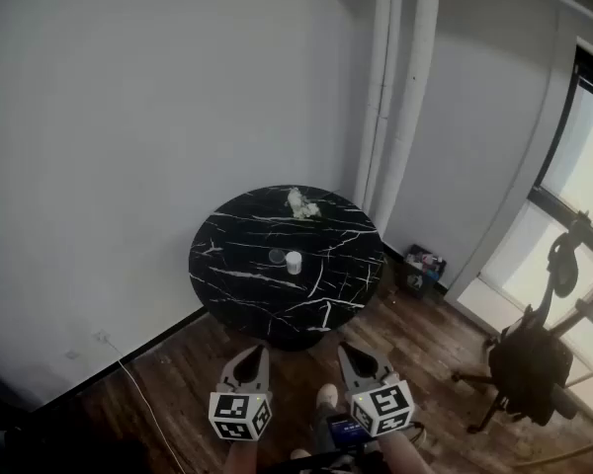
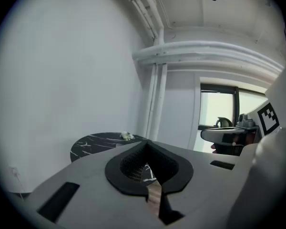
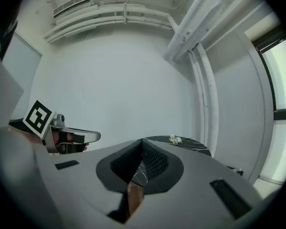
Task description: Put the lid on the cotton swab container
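A small white cotton swab container (image 1: 294,262) stands near the middle of a round black marble table (image 1: 237,265). A clear round lid (image 1: 277,256) lies just to its left. Both grippers hang low in the head view, over the wooden floor and well short of the table. My left gripper (image 1: 258,352) and right gripper (image 1: 345,350) are both shut with nothing between the jaws. From the left gripper view, the shut jaws (image 2: 145,144) point toward the table (image 2: 93,144). In the right gripper view the jaws (image 3: 143,141) hide the container and lid.
A crumpled white thing (image 1: 301,203) lies at the table's far edge. White pipes (image 1: 400,97) run up the wall behind. A box of items (image 1: 422,265) sits on the floor at the right, with a black office chair (image 1: 534,358) beside the window. A cable (image 1: 128,373) trails at left.
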Available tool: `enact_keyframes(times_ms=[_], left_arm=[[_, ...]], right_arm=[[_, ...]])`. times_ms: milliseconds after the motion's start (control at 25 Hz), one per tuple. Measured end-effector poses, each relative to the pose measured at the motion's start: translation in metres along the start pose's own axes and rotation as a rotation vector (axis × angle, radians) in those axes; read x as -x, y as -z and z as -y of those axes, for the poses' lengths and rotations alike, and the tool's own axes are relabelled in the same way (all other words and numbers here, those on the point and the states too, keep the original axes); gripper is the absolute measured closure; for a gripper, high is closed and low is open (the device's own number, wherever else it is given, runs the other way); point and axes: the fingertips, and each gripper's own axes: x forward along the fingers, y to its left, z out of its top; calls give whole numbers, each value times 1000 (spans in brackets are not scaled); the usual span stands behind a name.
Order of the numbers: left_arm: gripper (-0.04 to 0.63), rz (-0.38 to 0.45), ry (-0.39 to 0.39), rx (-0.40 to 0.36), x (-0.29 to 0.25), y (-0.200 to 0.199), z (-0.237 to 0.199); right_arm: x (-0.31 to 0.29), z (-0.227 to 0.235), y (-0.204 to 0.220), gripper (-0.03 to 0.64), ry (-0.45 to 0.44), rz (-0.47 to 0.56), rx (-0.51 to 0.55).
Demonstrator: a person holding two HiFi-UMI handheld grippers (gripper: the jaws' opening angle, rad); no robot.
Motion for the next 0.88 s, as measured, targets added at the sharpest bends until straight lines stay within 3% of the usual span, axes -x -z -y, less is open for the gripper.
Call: enact_keyframes(times_ms=[480, 680, 880], left_arm=[[581, 8, -21, -11, 6, 1, -16], [581, 16, 71, 27, -21, -8, -19], [581, -31, 53, -30, -69, -5, -37]], right_arm=[[-9, -6, -1, 600, 20, 18, 8], [-34, 14, -11, 600, 55, 43, 7], [-81, 36, -8, 600, 55, 26, -26]])
